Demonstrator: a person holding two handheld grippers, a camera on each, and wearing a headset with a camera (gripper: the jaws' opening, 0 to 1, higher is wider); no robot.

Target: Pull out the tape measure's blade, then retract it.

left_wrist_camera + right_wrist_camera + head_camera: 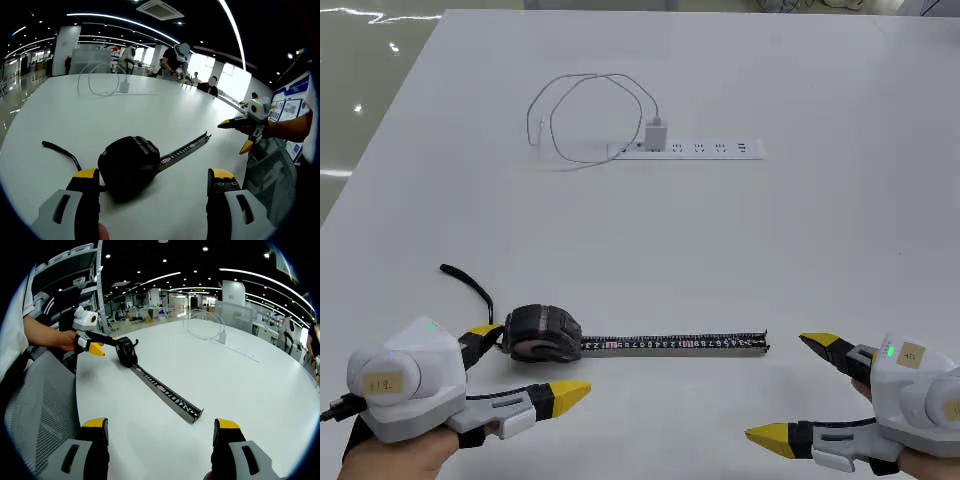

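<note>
Worktop (840,230): white, wide.
Tape measure (542,333): dark case lying on its side close to the worktop's near edge, toward the left corner.
Blade (675,344): drawn out of the case and lying flat on the worktop, running along the near edge toward the right. Printed numbers face up and the end hook is at the right tip.
Strap (470,285): a black loop trailing from the back of the case toward the left edge.
Left tongs (540,358): released, jaws spread wide. The case sits between them, close against one jaw; contact can't be made out. The other jaw stands clear of the case on the near-edge side.
Right tongs (776,387): released, jaws well apart, grasping nothing. They sit just beyond the blade's hook end, apart from it, tips pointing back along the blade.
Power strip (690,149): white, lying toward the far edge, well apart from the tape measure.
Charger (654,133): plugged in at the strip's left end.
Cable (580,115): thin white lead looping over the worktop to the charger's left.
</note>
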